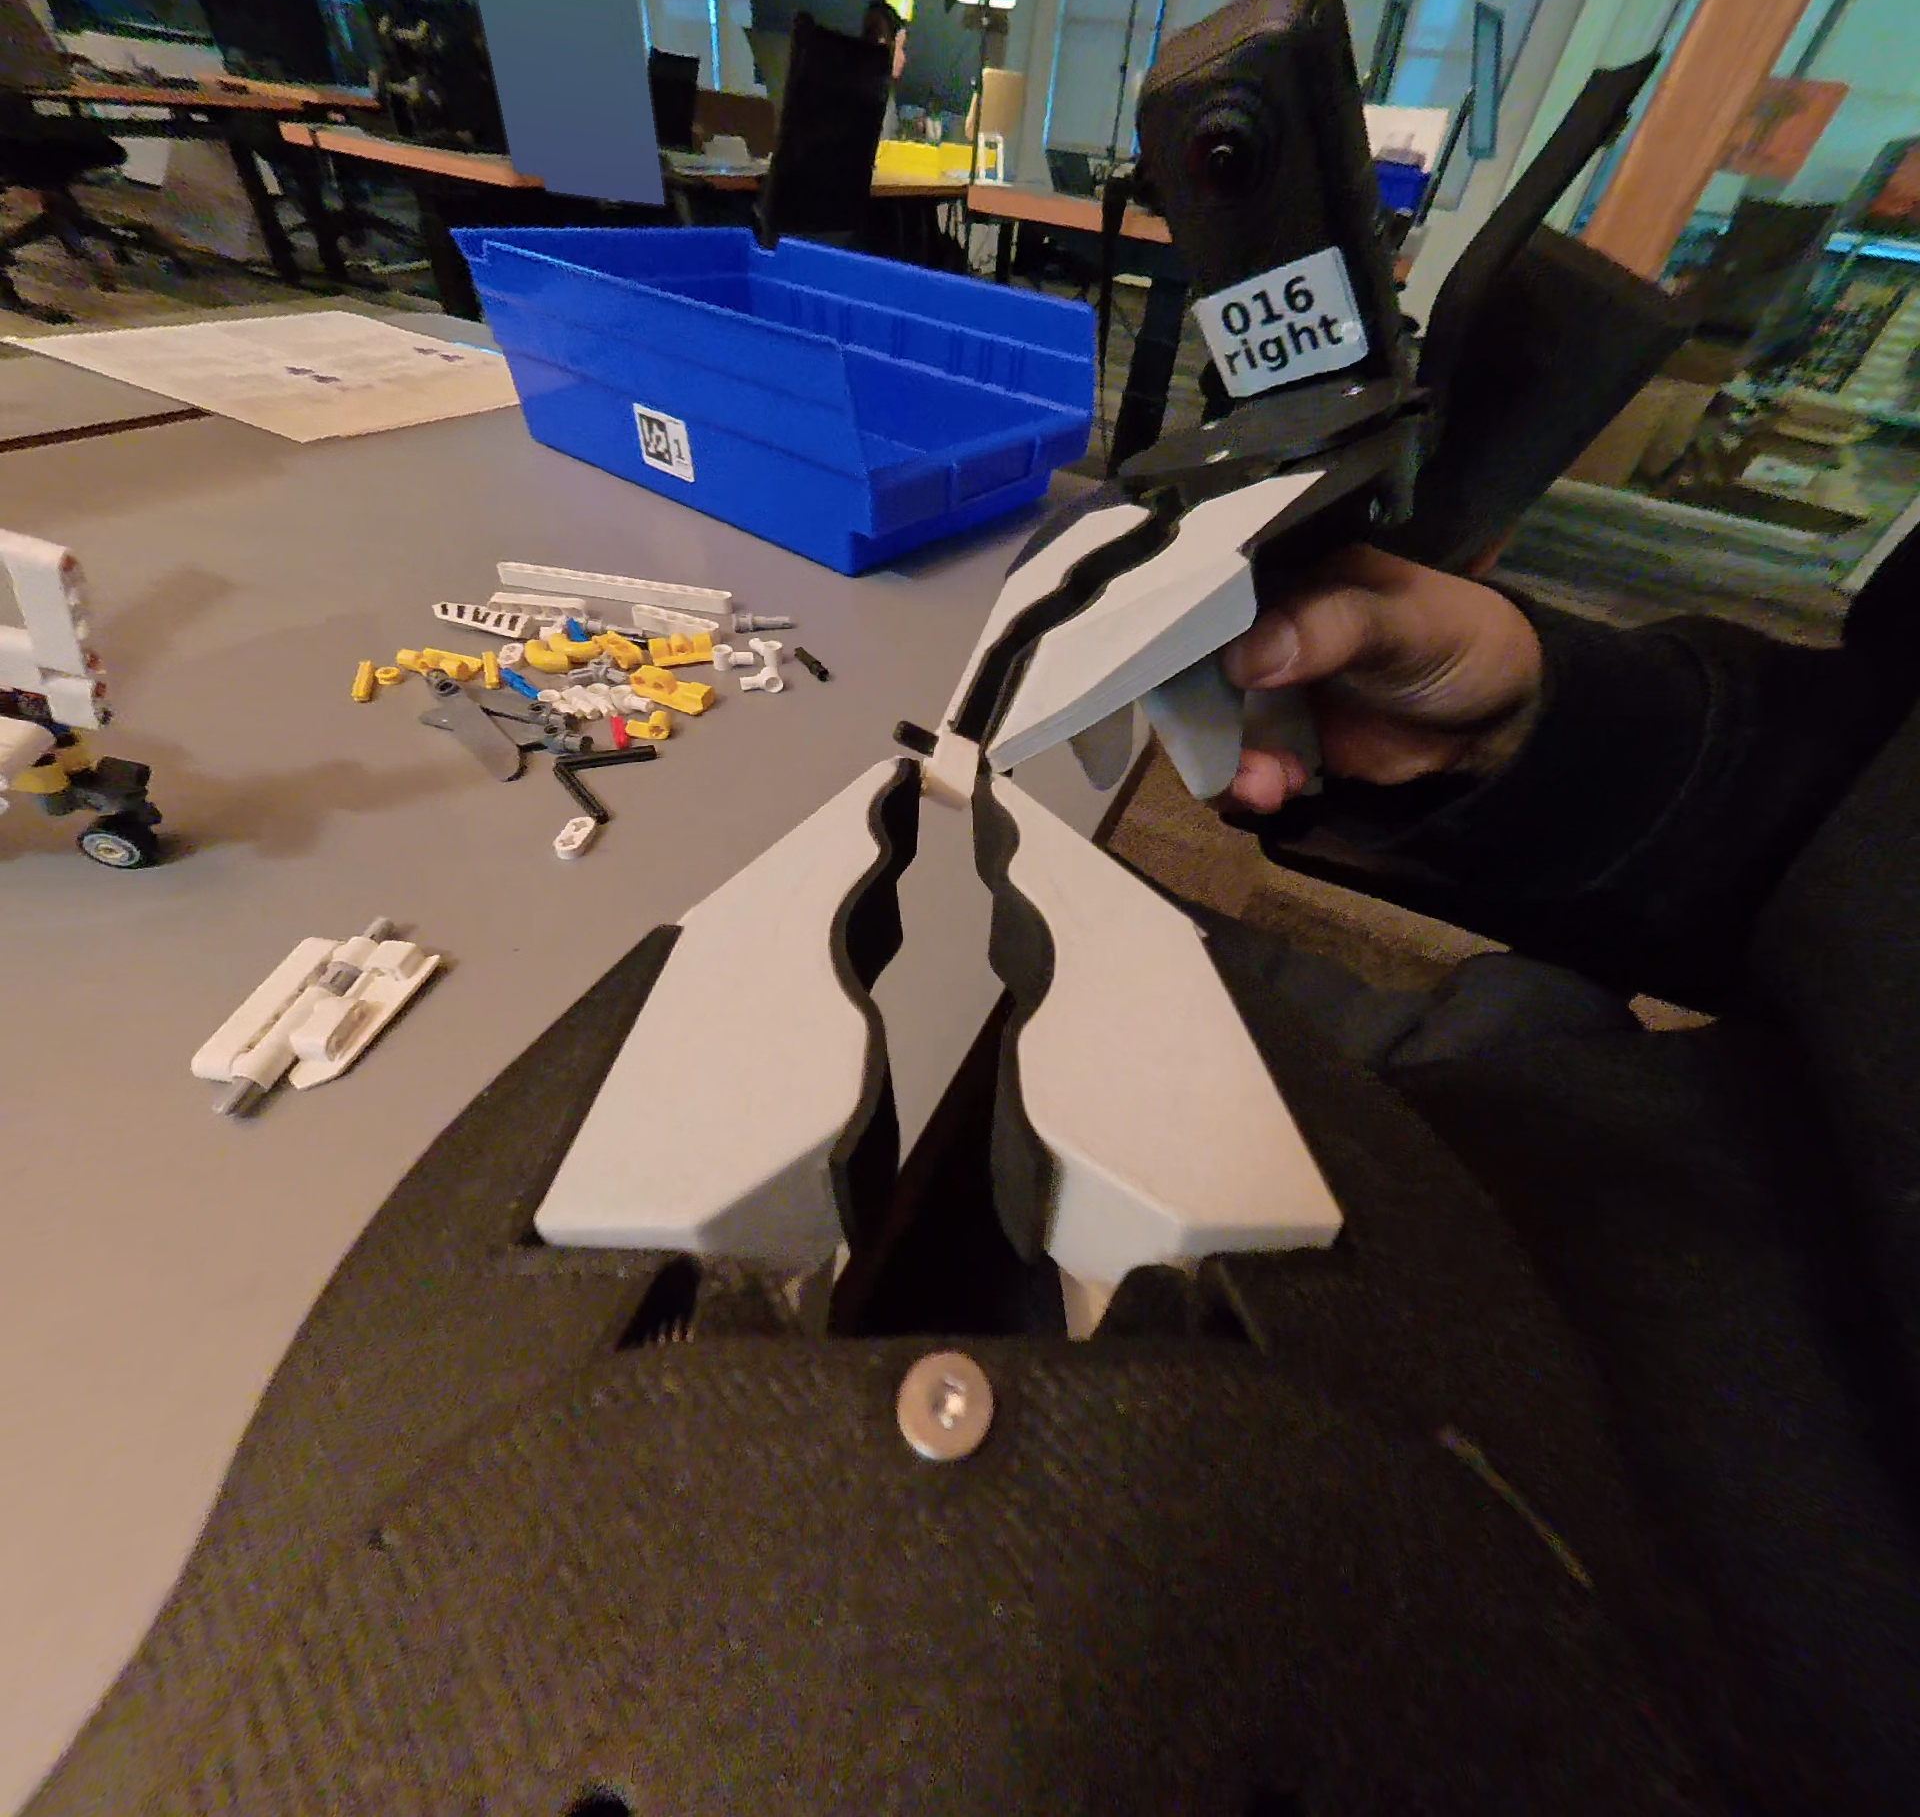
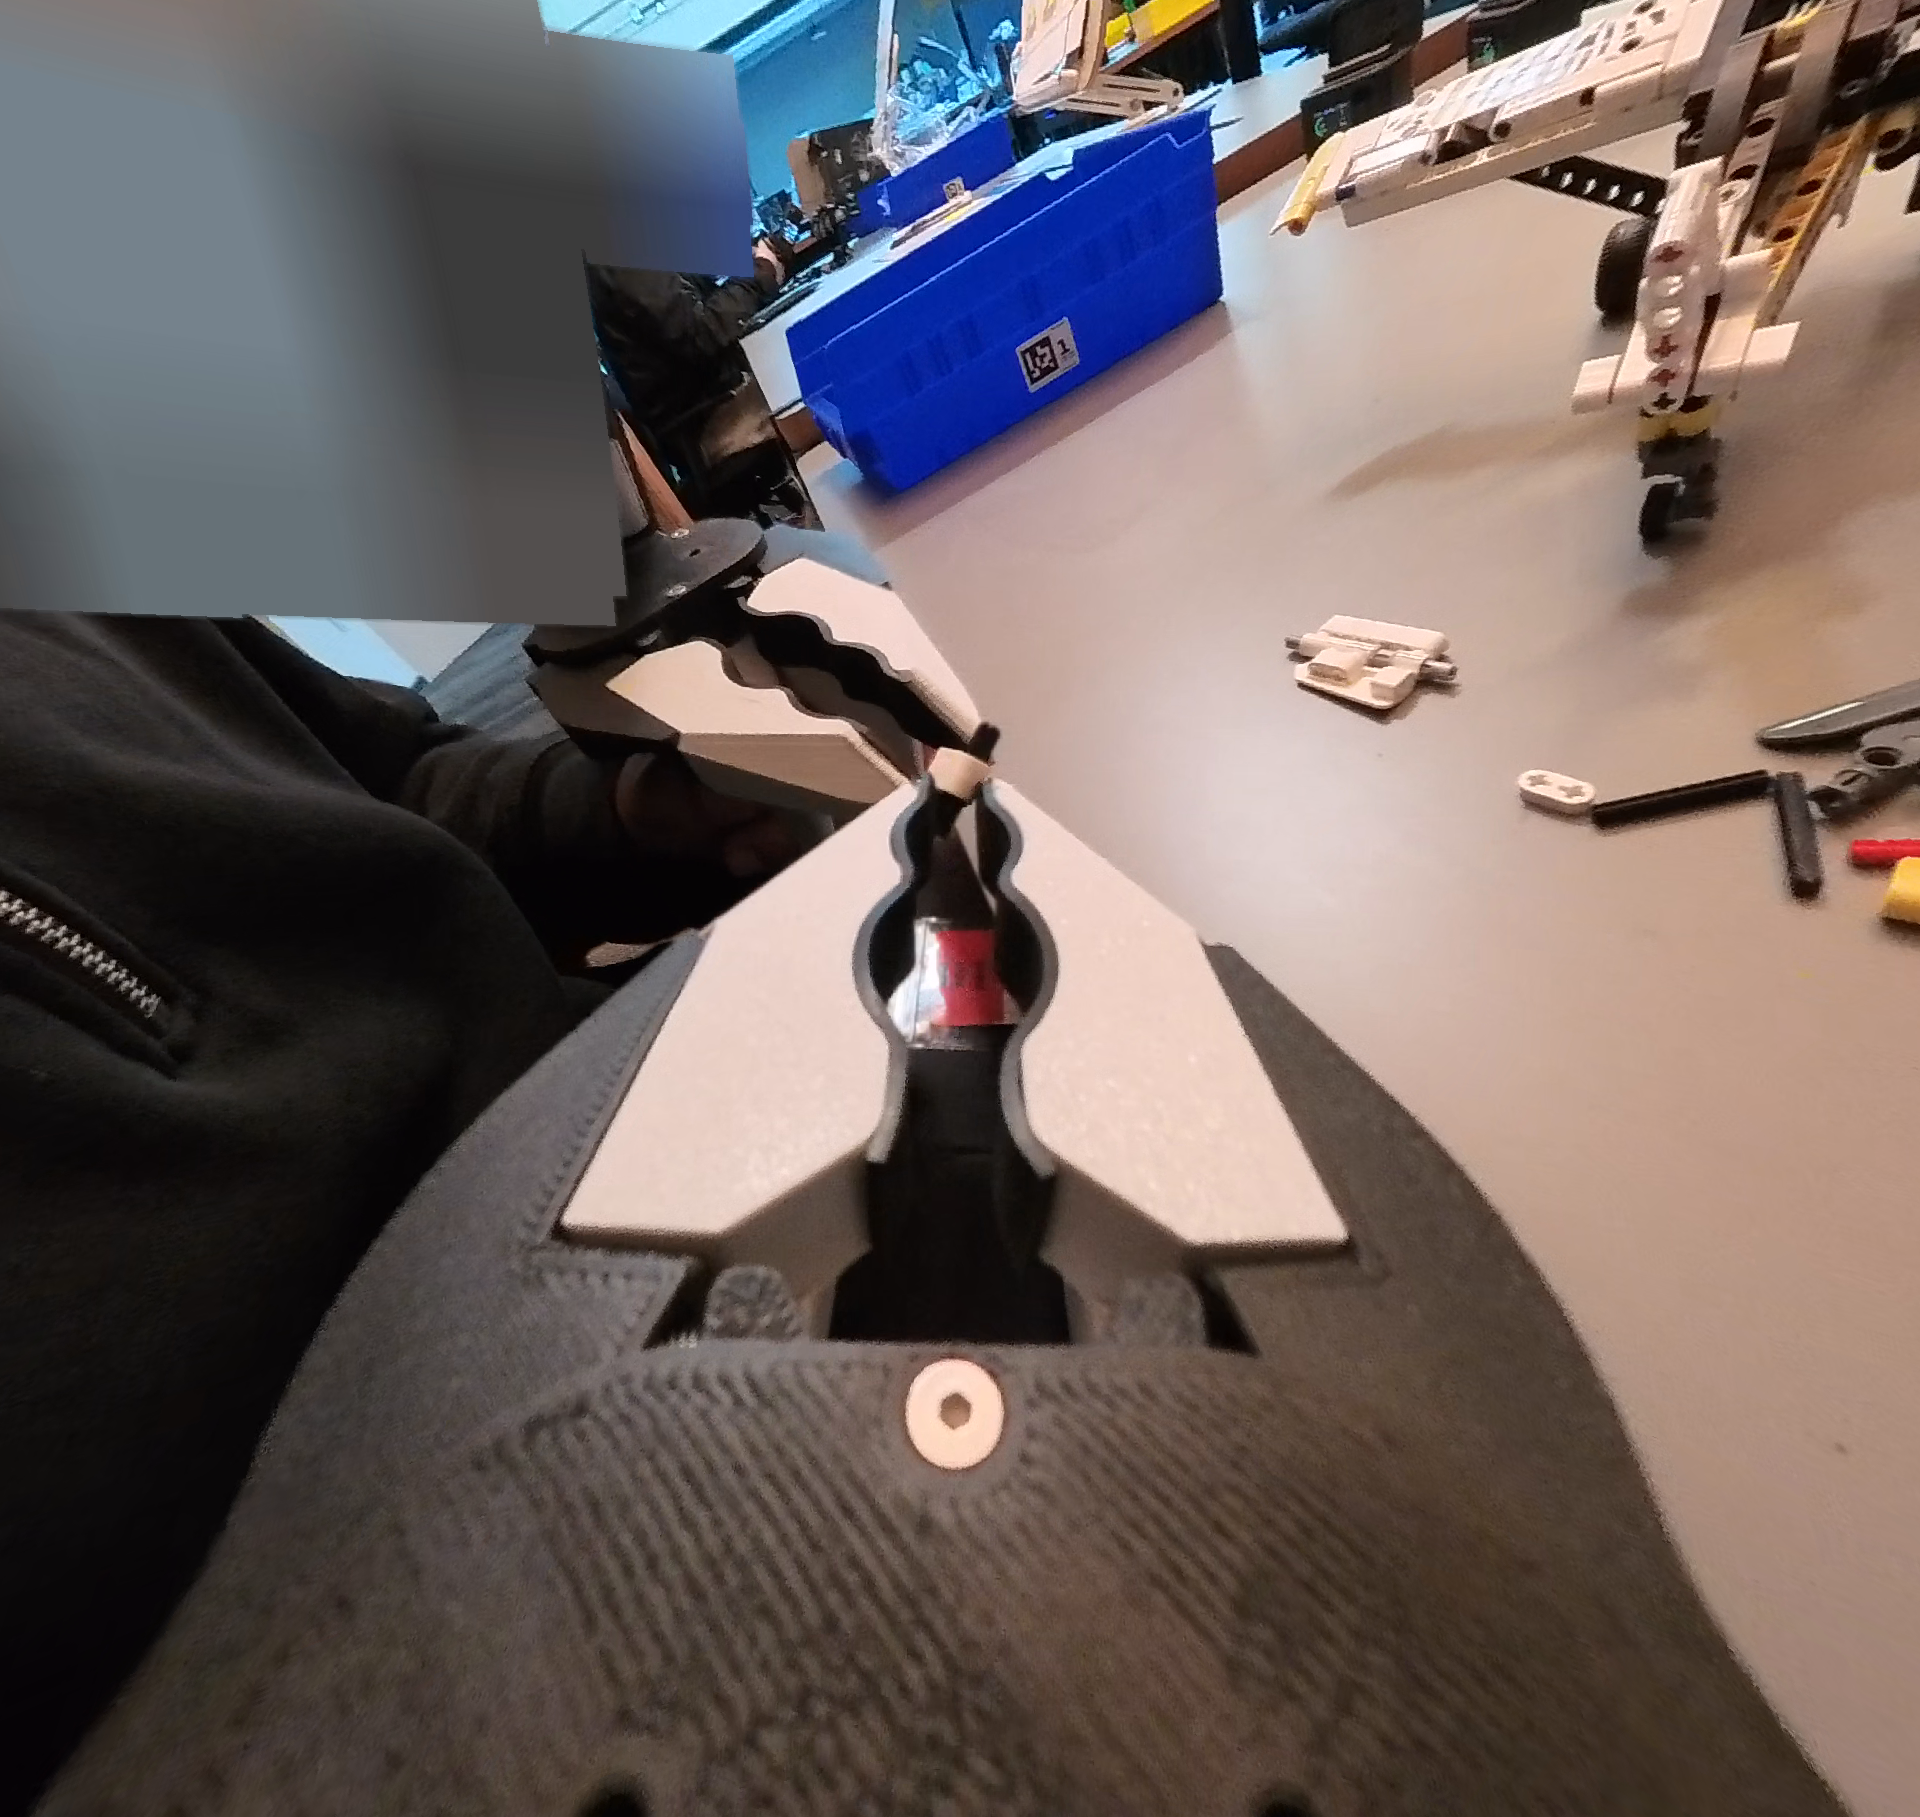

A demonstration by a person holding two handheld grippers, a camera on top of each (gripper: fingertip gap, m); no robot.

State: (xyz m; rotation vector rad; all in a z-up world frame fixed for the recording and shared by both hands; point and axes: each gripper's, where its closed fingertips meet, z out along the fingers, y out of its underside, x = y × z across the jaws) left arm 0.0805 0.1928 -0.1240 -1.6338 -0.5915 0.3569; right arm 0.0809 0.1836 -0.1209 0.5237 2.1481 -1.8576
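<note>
Two hand-held grippers meet tip to tip above the grey table's (image 1: 260,1248) edge. The left gripper (image 1: 948,778) pinches a small white connector (image 1: 951,765), and the right gripper (image 2: 954,799) clamps the black pin (image 1: 914,734) running through it. Loose building pieces (image 1: 582,671) lie at ten o'clock, a blue bin (image 1: 790,385) at eleven.

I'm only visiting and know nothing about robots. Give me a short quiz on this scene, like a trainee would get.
1. True or false: the blue bin stands on the floor.
2. What colour is the small piece at the spot where the left tool and the right tool meet? A red, B white, C green.
3. Fill in: the loose pile of small parts lies on the grey ___.

Key: 1 false, the blue bin stands on the table; 2 B; 3 table.
</note>
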